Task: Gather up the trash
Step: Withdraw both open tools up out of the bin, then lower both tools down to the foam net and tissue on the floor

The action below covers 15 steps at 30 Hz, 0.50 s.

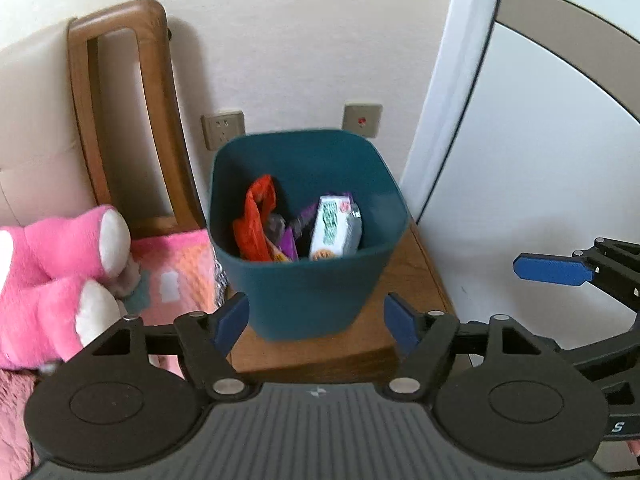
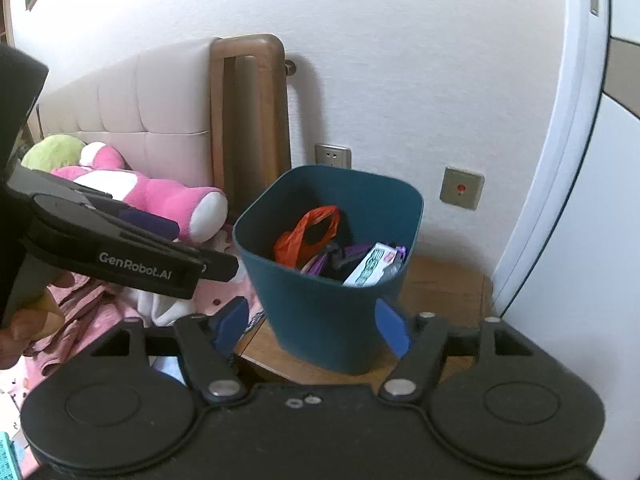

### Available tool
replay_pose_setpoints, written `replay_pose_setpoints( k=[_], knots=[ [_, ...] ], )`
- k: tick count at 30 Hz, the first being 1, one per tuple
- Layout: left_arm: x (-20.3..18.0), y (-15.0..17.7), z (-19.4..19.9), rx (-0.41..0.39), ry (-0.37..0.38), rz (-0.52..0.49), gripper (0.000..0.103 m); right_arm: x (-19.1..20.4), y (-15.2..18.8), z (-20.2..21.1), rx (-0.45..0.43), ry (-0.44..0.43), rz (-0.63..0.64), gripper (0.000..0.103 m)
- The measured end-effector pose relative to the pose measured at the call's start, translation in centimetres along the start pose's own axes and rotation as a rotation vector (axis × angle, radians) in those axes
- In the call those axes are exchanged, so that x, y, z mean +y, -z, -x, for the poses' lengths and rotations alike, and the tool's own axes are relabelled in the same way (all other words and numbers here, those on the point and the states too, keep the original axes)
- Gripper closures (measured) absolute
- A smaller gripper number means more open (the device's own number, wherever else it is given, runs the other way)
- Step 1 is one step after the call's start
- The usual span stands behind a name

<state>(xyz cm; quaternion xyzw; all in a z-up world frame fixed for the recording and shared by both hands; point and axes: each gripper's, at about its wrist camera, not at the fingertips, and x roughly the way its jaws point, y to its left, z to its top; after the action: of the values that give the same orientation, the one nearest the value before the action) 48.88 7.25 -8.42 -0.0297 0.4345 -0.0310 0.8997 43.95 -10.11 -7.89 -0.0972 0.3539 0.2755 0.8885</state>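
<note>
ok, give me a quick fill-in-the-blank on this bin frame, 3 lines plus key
1. The teal bin stands on a wooden ____.
2. The white and green carton lies ____ the bin.
3. The left gripper and the right gripper both hold ____.
4. The pink soft toy lies on the ____.

Missing words: nightstand; inside; nothing; bed
</note>
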Motion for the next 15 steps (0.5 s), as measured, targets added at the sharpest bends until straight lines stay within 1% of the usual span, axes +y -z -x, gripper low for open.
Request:
replay_pose_setpoints(
  k=[4,8,9,15],
  knots=[
    [-0.2,2.4,-0.4,0.045,0.024,-0.001,0.028,0.0,2.5,0.5,0.012,0.004,-0.023,0.027],
    [-0.5,4.7,-1.3,0.068,0.01,-0.004,0.026,-0.8,5.4,0.0,0.049,0.009,-0.075,0.023],
    [-0.6,5.2,-1.6,0.073,0.005,-0.006,0.024,-0.9,6.2,-0.1,0.058,0.009,-0.081,0.021],
    [-0.5,8.2,-5.0,0.13,0.044,0.034,0.021,-0.9,11.4,-1.9,0.104,0.023,-0.039,0.014]
  ],
)
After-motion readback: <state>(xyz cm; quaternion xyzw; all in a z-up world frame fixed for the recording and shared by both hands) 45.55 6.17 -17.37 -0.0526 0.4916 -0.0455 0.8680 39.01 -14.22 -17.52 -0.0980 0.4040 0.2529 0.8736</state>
